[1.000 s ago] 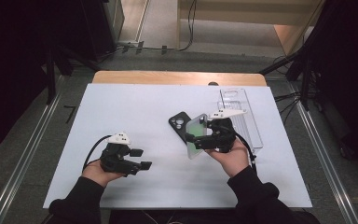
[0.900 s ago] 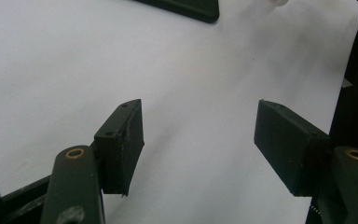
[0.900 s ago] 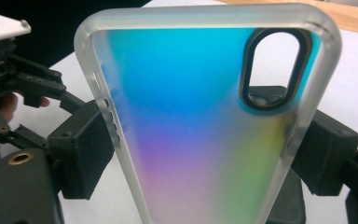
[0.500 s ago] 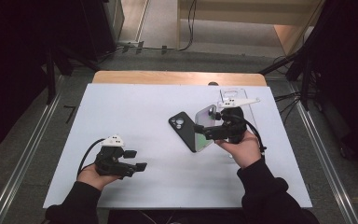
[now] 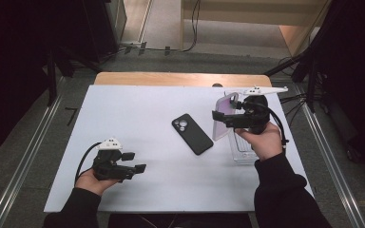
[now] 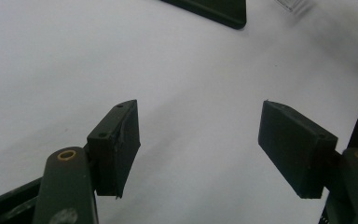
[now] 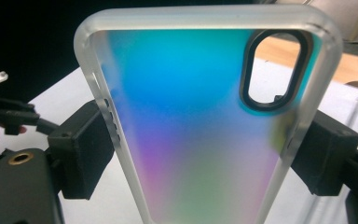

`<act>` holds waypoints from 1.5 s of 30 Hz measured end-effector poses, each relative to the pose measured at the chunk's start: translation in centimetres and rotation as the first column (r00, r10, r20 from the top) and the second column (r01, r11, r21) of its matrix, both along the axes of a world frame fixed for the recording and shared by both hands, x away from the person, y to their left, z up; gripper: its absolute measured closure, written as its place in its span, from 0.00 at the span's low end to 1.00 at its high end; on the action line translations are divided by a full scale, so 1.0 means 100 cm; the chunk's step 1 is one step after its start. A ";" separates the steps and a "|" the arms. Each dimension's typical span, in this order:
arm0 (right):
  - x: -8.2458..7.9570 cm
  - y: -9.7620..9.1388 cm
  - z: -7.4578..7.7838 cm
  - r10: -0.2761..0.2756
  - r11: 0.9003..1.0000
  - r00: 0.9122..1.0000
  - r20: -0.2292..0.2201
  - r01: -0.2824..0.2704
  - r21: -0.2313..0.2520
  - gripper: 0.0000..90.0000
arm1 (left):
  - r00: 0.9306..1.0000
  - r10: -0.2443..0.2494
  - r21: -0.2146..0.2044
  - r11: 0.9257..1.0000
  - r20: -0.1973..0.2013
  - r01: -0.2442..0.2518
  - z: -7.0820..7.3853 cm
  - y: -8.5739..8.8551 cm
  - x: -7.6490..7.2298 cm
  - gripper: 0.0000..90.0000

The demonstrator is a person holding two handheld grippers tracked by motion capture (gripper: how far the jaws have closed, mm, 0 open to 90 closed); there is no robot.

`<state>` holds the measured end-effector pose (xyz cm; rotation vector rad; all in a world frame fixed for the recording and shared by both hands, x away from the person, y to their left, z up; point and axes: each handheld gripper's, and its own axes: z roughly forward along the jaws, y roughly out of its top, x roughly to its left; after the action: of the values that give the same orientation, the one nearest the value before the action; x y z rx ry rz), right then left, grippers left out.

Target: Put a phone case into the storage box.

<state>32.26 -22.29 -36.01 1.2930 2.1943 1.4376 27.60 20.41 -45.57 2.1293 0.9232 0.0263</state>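
The broad white rectangular table (image 5: 138,123) spreads out in front of me, with a strip of pale wood showing along its far edge. At my right, near the table's right edge, lies a clear plastic rectangular tray (image 5: 244,151), partly under my right hand. Above its far end I hold my right gripper (image 5: 224,117) lifted off the surface, and its two black jaws press on the long side edges of a frosted translucent phone case with an iridescent blue-to-purple-to-green back and a dark-rimmed oval camera opening (image 7: 200,121). In the high view the case (image 5: 224,116) stands nearly upright, its camera end uppermost, just to the right of the phone and apart from it. In the right gripper view the black pads (image 7: 81,149) sit against both rims, so the case is firmly gripped. Near the middle of the table lies a black rectangular smartphone with a round camera cluster (image 5: 192,133), flat, back up and turned on a slant, with nothing touching it. A corner of it shows at the top of the left gripper view (image 6: 214,10). My left gripper (image 5: 135,162) rests low over the near left part of the table, well apart from the phone and the case, its jaws standing open and having just widened a little, with bare white tabletop between them (image 6: 198,149).
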 end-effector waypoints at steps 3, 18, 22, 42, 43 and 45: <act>0.001 -0.009 0.003 -0.027 1.000 1.000 0.005 0.027 0.007 0.16 | 1.000 0.006 0.002 1.000 -0.003 -0.006 -0.001 0.001 0.000 0.33; 0.008 -0.048 0.001 -0.204 0.979 0.979 0.026 0.205 -0.016 0.16 | 1.000 0.003 -0.005 1.000 -0.011 -0.003 -0.001 0.001 0.000 0.33; 0.010 -0.052 -0.002 -0.229 0.973 0.973 0.027 0.230 -0.029 0.16 | 1.000 0.003 -0.009 1.000 -0.010 -0.003 -0.001 0.001 0.000 0.33; 0.058 -0.056 -0.018 -0.357 0.931 0.934 0.021 0.357 -0.079 0.16 | 1.000 0.009 -0.017 1.000 -0.010 -0.009 -0.002 0.000 0.001 0.33; 0.058 -0.056 -0.018 -0.357 0.931 0.934 0.021 0.357 -0.079 0.16 | 1.000 0.009 -0.017 1.000 -0.009 -0.009 -0.002 0.000 0.000 0.33; 0.069 -0.060 -0.021 -0.362 0.931 0.932 -0.011 0.361 -0.049 0.16 | 1.000 0.009 -0.016 1.000 -0.013 -0.009 -0.002 0.000 0.000 0.33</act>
<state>39.19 -28.25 -38.08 1.5978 1.8582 1.2268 27.63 20.38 -45.81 2.1126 0.9373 0.0100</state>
